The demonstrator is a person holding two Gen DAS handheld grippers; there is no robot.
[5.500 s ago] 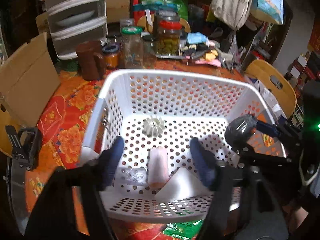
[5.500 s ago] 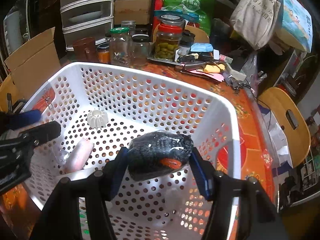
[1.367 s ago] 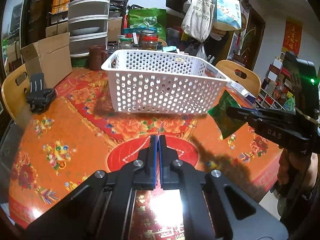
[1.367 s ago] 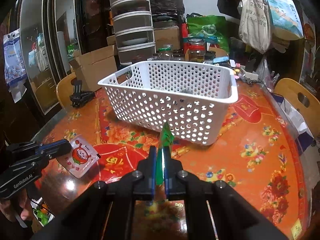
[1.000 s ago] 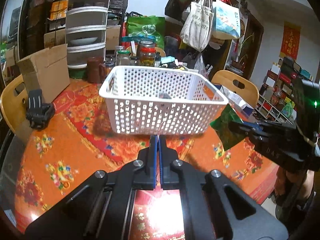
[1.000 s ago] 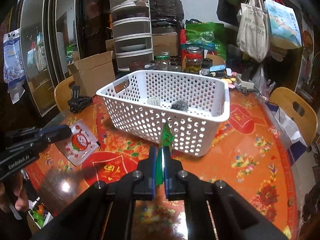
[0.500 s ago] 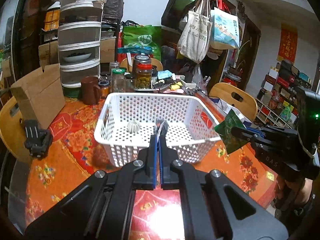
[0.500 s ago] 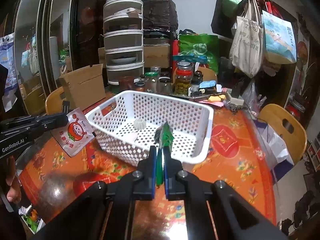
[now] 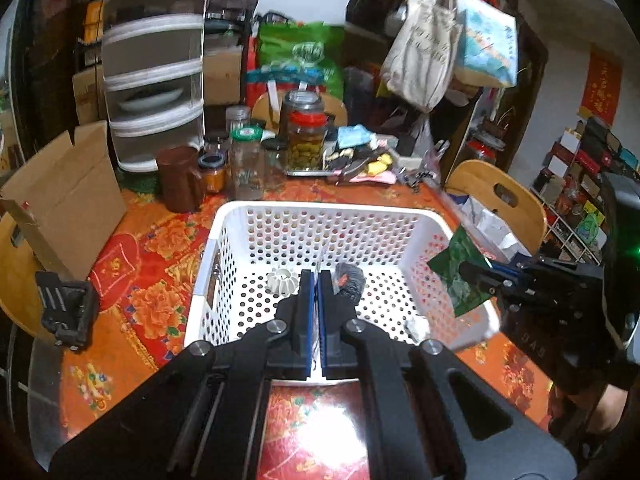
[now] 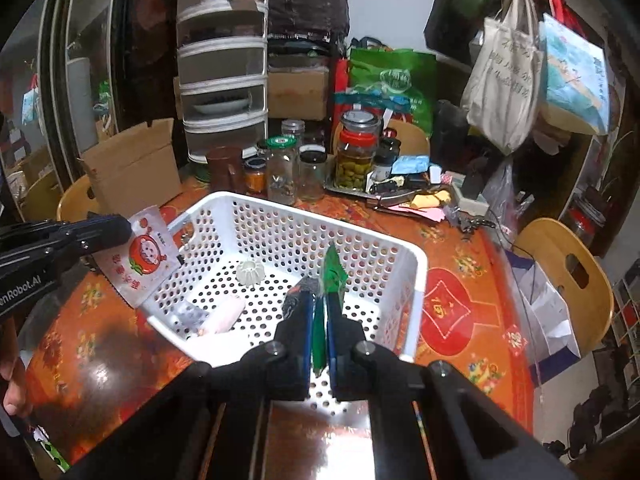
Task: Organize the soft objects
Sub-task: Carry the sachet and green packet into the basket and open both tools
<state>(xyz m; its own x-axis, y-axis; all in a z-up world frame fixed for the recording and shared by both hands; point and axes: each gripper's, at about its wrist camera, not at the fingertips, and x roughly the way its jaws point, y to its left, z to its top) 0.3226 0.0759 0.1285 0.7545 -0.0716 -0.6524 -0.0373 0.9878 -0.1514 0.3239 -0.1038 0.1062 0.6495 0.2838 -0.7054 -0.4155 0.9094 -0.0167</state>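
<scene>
A white perforated basket stands on the orange flowered table. My left gripper is shut on a white packet with a red face, held over the basket's left rim; in its own view the packet shows edge-on. My right gripper is shut on a green packet, held over the basket's right rim. In the basket lie a dark knitted bundle, a white ridged piece and a pink roll.
Glass jars, a brown mug and a cardboard box stand behind the basket. A plastic drawer tower rises at the back. Wooden chairs stand at the right. A black clip lies left.
Both grippers have risen and moved forward, and now hold their packets above the basket's rims. Earlier the right gripper held the dark bundle over the basket; that bundle now lies inside.
</scene>
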